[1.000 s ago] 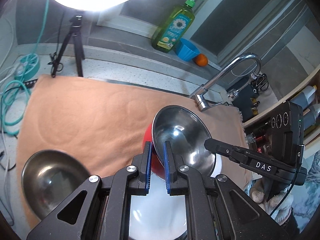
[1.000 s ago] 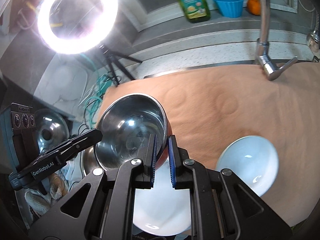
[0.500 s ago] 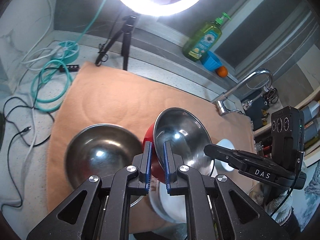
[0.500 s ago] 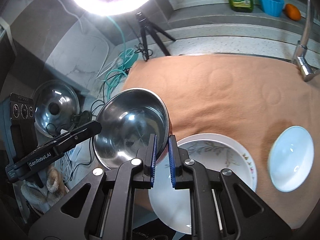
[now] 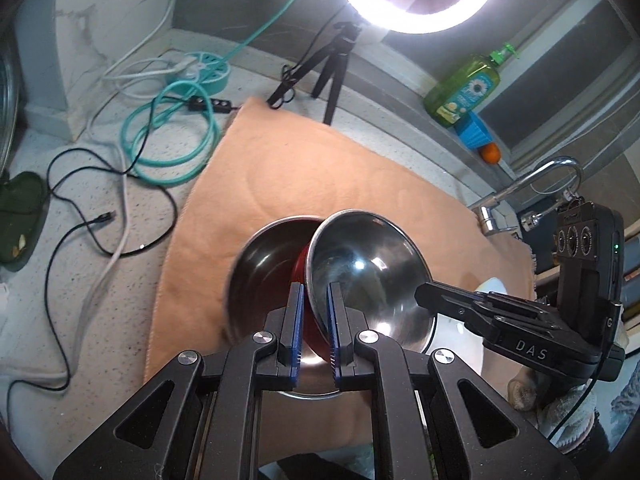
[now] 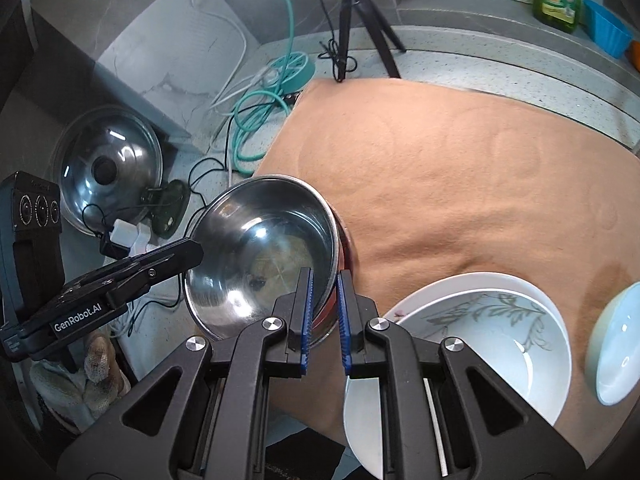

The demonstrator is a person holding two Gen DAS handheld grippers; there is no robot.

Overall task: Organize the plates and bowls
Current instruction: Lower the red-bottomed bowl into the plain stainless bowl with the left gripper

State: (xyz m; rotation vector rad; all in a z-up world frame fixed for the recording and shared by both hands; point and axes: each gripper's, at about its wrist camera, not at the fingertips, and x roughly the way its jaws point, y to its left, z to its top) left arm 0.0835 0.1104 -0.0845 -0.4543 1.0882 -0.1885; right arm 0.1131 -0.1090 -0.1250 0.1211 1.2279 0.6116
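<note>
You have the red-sided steel bowl (image 5: 368, 276) pinched by opposite rims, left gripper (image 5: 314, 320) and right gripper (image 6: 324, 312) fingers clamped on it, hanging tilted just above the second steel bowl (image 5: 264, 272) on the towel (image 5: 304, 176), apparently to nest it.

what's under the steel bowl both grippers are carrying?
In the left wrist view, a second steel bowl sits on the orange towel beneath the carried bowl. The carried bowl and hand-held gripper cover its near right side.

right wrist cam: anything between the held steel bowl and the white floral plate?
Only bare orange cloth separates the steel bowl from the floral plate, as the right wrist view shows.
</note>
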